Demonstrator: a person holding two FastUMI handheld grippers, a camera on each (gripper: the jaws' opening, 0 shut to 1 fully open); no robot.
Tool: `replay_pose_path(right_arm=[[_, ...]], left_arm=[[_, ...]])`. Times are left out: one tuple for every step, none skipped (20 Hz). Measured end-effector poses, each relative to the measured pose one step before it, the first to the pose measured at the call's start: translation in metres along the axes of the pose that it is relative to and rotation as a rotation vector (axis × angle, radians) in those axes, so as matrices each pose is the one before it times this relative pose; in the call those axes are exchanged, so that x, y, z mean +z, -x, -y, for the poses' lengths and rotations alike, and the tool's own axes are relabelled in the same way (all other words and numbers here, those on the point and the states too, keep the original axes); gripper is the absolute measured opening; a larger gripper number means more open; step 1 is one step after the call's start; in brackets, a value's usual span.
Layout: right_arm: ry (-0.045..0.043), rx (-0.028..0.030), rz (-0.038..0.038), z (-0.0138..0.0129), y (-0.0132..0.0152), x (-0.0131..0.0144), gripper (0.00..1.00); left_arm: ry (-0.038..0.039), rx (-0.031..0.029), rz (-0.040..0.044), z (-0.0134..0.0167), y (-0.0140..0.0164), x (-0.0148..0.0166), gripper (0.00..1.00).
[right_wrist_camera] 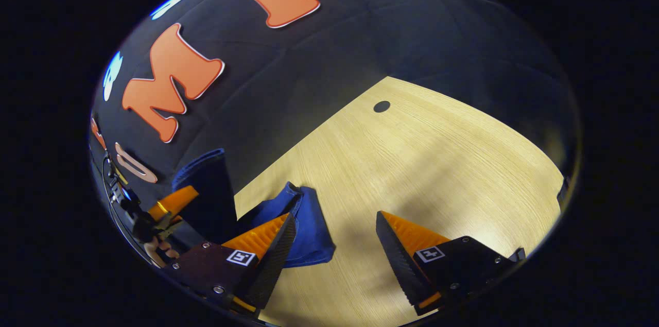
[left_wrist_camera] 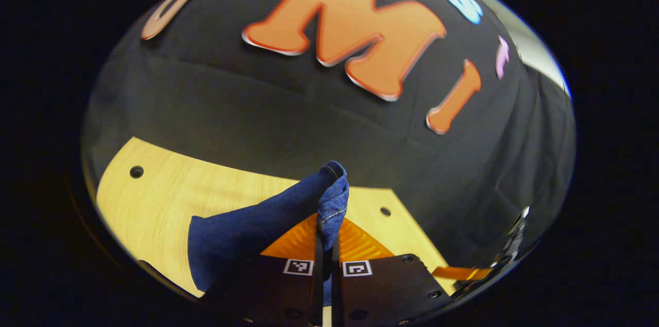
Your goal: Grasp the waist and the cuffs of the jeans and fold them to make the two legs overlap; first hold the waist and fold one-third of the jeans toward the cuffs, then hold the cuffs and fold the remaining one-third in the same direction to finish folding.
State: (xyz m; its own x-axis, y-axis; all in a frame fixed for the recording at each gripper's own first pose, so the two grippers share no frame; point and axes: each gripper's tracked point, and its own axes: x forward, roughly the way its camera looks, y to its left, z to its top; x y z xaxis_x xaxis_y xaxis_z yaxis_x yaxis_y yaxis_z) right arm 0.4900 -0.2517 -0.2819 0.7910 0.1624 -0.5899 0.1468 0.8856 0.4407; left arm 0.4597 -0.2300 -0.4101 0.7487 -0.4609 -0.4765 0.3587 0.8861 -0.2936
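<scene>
Your left gripper [left_wrist_camera: 326, 237] clamps jeans [left_wrist_camera: 257, 224] fold, lifted above tabletop [left_wrist_camera: 154, 198]. Your right gripper [right_wrist_camera: 334, 229] spread wide, holding nothing, jeans beside its finger.

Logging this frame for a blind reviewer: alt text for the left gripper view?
The left gripper is shut on a bunched fold of the blue jeans, lifting it above the light wooden table. The rest of the denim trails down to the left, with the black booth wall behind.
</scene>
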Motion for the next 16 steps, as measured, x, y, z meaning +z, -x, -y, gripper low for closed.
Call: replay_pose_path(right_arm=[[-0.00644,-0.00518,-0.00344,0.00639,0.00197,-0.00206,0.97],[-0.00096,-0.00663,-0.00233,0.00693,0.00082,-0.00216,0.97],[0.00354,-0.00862,-0.00514,0.00609,0.00037,-0.00369,0.97],[0.00530,-0.00667,-0.00509,0.00528,-0.00036,-0.00342,0.97],[0.00563,-0.00430,-0.00602,0.00354,0.00027,-0.00329,0.98],[0.00437,-0.00189,-0.00869,0.00245,0.00090,-0.00362,0.97],[0.00555,0.00022,-0.00937,0.00103,-0.00063,-0.00302,0.97],[0.00663,-0.00076,-0.00734,0.00250,-0.00054,-0.00423,0.97],[0.01079,-0.00390,-0.00460,0.00152,0.00020,-0.00302,0.97],[0.01032,-0.00348,-0.00202,0.00082,-0.00039,-0.00161,0.97],[0.00785,0.00213,-0.00469,-0.00026,-0.00025,-0.00188,0.97],[0.00455,0.00146,-0.00720,-0.00036,0.00173,-0.00150,0.97],[0.00605,0.00144,-0.00373,-0.00028,-0.00016,-0.00045,0.97],[0.00857,-0.00134,-0.00609,0.00039,0.00047,-0.00239,0.97],[0.01094,-0.00098,-0.00504,-0.00107,0.00113,-0.00078,0.97],[0.01513,-0.00017,-0.00414,-0.00066,0.00018,-0.00031,0.97]], left_arm=[[-0.06899,0.01047,-0.03975,0.00982,-0.00877,-0.02090,0.06],[-0.05696,0.00812,-0.03307,0.00701,-0.00820,-0.02091,0.06],[-0.04508,0.00882,-0.02834,0.00450,-0.00944,-0.01986,0.07],[-0.04706,0.00906,-0.03558,0.00292,-0.01007,-0.02214,0.09],[-0.04598,0.01359,-0.03825,0.00242,-0.00964,-0.02008,0.06],[-0.04333,0.01353,-0.03467,0.00165,-0.00877,-0.01851,0.07],[-0.04019,0.01595,-0.02507,0.00080,-0.00771,-0.01500,0.07],[-0.04091,0.01535,-0.02092,0.00046,-0.00715,-0.01231,0.07],[-0.03439,0.01529,-0.01760,-0.00065,-0.00770,-0.00941,0.07],[-0.02525,0.01147,-0.01740,0.00040,-0.00920,-0.00950,0.06],[-0.01178,0.00463,-0.01313,0.00413,-0.00510,-0.00528,0.06],[0.00118,-0.00093,-0.01294,0.00113,0.00093,-0.00322,0.07],[0.01066,-0.01502,-0.00855,0.00183,-0.00159,-0.00207,0.07],[0.01855,-0.04089,-0.00192,0.00880,-0.00379,-0.00079,0.07],[0.01575,-0.02702,-0.00439,0.00810,0.00306,-0.00196,0.24],[0.00657,-0.00201,-0.00276,0.00280,0.00096,-0.00129,0.41]])
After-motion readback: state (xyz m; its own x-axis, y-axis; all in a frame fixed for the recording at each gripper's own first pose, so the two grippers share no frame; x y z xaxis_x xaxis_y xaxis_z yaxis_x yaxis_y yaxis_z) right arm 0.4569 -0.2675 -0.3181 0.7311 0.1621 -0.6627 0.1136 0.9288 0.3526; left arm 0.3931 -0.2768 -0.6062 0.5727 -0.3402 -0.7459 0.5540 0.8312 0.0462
